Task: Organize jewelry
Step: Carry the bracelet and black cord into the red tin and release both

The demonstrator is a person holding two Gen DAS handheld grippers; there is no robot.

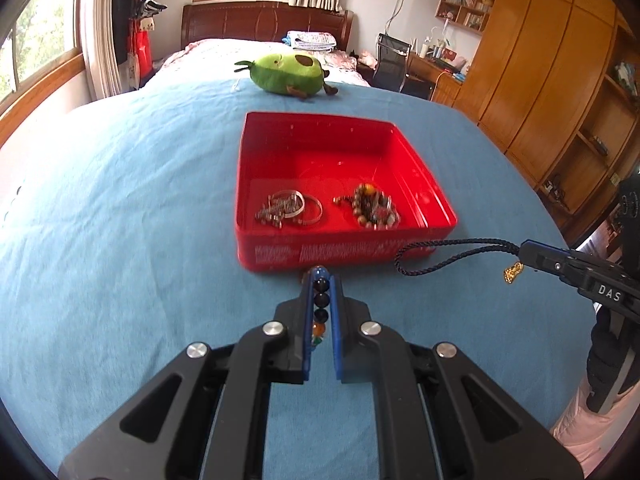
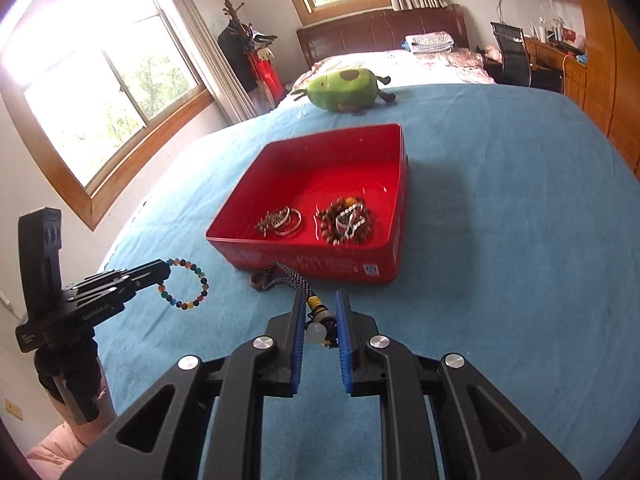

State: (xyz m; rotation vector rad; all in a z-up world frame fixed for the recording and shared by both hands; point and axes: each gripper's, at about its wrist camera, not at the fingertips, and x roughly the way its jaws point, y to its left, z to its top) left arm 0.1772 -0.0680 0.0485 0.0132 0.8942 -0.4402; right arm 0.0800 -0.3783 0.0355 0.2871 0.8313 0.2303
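Left gripper point(image 1: 322, 280) is clamping a bead bracelet point(image 1: 321, 308), jaws nearly together, blue ribbed pads pinching round glossy beads, dark ones plus an amber one. In the right wrist view the same bracelet point(image 2: 187, 284) is hanging as a full loop of multicoloured glassy beads off the black tip of the left gripper point(image 2: 162, 270), clear of the bedspread.

Right gripper point(image 2: 320, 300) is also pinched nearly closed, holding a cord necklace point(image 2: 316, 320): braided dark blue rope, a yellow coiled bit, a milky white round bead sitting between the blue pads. From the left wrist view the cord point(image 1: 452, 250) is looping out from the right gripper point(image 1: 528, 254), with a small gold lumpy charm point(image 1: 513, 273) dangling under the tip. Loop end is drooping near the front wall of the tin; contact unclear.

Red tin point(image 1: 344, 250) is sitting on the blue bedspread point(image 1: 120, 200), square, shallow, shiny metal, white print on the front wall. Inside near the front: silver bangles and chain point(image 1: 288, 208) on the left, a heap of brown wooden beads point(image 1: 374, 206) on the right, the two heaps apart.

Small brown ring-like thing point(image 2: 258, 280) is lying on the cloth just in front of the tin, too blurry to name.

Green avocado plush point(image 1: 286, 72) is lying behind the tin, fuzzy, well apart.
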